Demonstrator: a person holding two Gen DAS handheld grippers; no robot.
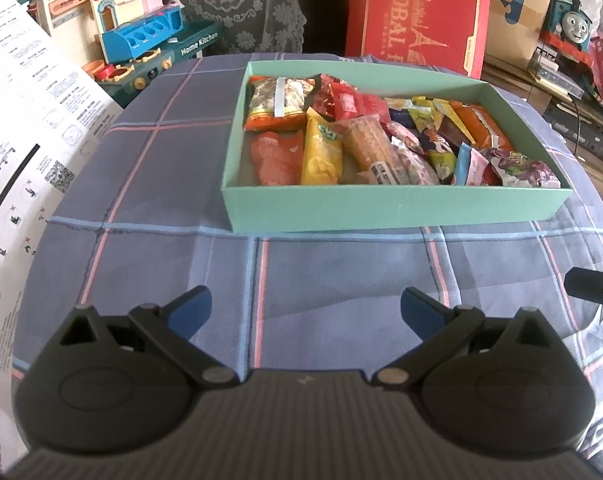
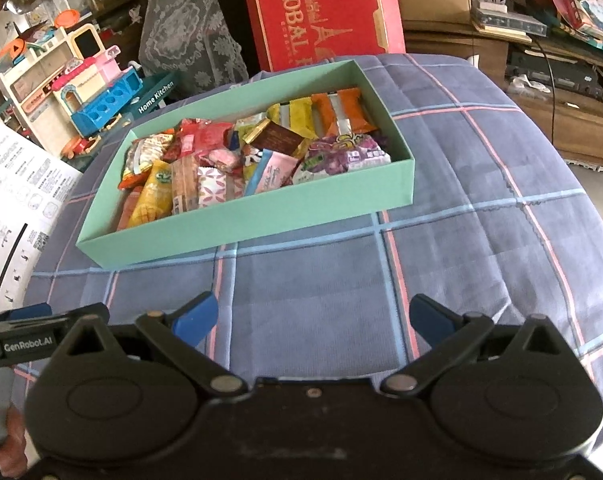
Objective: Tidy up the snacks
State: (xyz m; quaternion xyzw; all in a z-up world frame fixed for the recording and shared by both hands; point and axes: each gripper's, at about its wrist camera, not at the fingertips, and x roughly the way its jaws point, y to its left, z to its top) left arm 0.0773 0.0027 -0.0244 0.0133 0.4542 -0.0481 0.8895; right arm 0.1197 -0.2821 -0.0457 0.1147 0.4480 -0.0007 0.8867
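A shallow mint-green cardboard box [image 1: 397, 206] is sitting on a blue plaid cloth [image 1: 309, 280] with pink and light-blue stripes, and the snacks are lying packed inside it. At its left end an orange nut packet [image 1: 278, 103] is resting against the far wall, with an orange-red pouch [image 1: 276, 157] just in front of it. Beside those a yellow packet [image 1: 322, 152] and a tan wafer bar [image 1: 371, 145] are lying side by side, with red wrappers [image 1: 347, 103] behind them. At the right end a purple grape-print bag [image 2: 343, 156] is leaning against the near wall, with a pink sachet [image 2: 270, 171] just beside it, a dark brown chocolate square [image 2: 277, 139] behind, and an orange-and-silver packet [image 2: 343, 112] lying near the far corner.

The left gripper [image 1: 306, 307] is hovering over bare cloth in front of the box, its blue-tipped fingers spread wide and holding nothing. The right gripper [image 2: 314, 315] is hanging likewise over the cloth, jaws wide apart and empty, well short of the box.

Behind the cloth a red "GLOBAL" carton [image 2: 321, 12] is standing upright, a toy kitchen set [image 1: 141, 40] is crowding the left, and a blue toy train [image 1: 572, 24] is sitting at the right. A printed instruction sheet [image 1: 25, 112] is curving along the left edge.
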